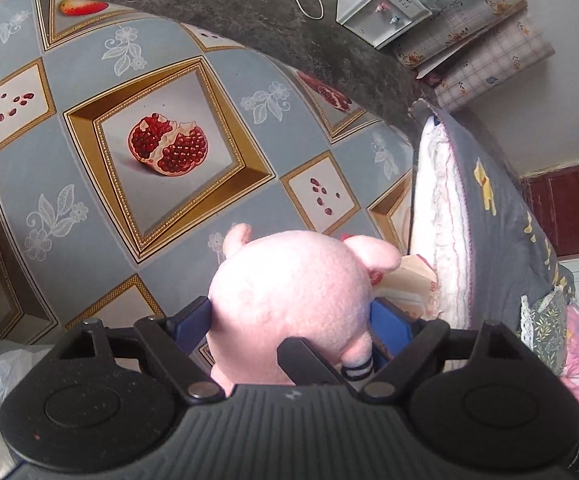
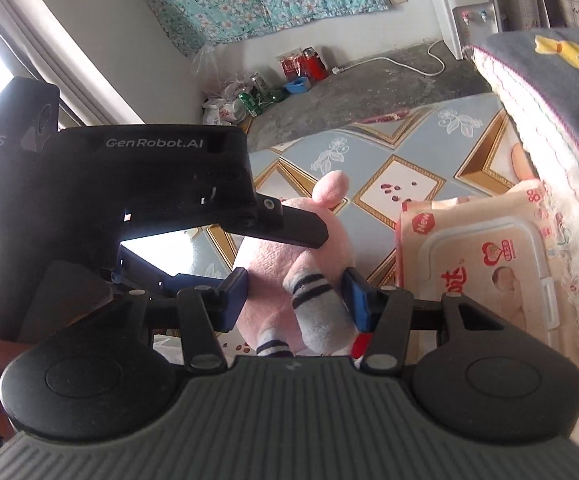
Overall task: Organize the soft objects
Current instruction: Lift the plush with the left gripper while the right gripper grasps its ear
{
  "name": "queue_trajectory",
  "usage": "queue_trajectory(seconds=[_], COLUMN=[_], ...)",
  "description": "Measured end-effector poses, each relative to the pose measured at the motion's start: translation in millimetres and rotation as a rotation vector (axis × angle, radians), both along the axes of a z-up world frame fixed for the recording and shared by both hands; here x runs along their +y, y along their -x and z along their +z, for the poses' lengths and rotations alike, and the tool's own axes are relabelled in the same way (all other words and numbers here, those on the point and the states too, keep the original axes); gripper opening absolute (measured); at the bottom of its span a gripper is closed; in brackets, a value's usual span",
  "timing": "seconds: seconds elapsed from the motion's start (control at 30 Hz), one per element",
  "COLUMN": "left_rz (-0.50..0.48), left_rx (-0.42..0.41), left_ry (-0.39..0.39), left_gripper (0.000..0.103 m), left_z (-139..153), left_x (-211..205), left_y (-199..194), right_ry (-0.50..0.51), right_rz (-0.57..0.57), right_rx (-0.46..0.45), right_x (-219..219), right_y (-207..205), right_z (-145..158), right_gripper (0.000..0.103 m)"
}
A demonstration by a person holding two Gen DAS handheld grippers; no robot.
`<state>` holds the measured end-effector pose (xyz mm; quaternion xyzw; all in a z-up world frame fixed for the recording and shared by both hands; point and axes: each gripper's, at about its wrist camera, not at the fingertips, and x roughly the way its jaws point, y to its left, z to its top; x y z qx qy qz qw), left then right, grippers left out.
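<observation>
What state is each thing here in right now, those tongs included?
Pink plush toy: held by its legs.
Left tongs: wide open around the toy's body.
Right tongs: closed on the toy's striped legs.
Wipes pack: lid shut, lying flat.
Water dispenser: bottle mounted.

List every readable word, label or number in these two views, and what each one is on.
"GenRobot.AI": on the black body of the left hand-held gripper, right wrist view.
"New": red tag on the wipes pack.
"DAS": partly cut off, on the black device at the left edge.
Chinese characters on the wipes pack: not readable with confidence.
Bottle label on the water dispenser: too blurred.
</observation>
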<state>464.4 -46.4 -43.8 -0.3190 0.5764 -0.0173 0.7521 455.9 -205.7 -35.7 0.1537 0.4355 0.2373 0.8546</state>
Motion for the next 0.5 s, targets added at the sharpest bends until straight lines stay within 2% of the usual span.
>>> queue_trajectory(seconds=[0.2,0.37,0.5], left_rz=[-0.027,-0.071,-0.117], left_rx=[-0.073,-0.154,-0.206], left_ry=[0.026,0.070,0.080], left_gripper=[0.086,0.086,0.086], left_z=[50,93,114], left_x=[-6,-17,-31], left_y=[32,84,136], right_ry=[0.032,0.033,0.030], right_rz=[0.000,-0.026,-0.046], right_rx=[-0.095,-0.173,-0.213], right_x=[-5,-14,-19], right_y=[35,101,161], right_z=[55,107,131], right_gripper=[0.051,0.051,0.051])
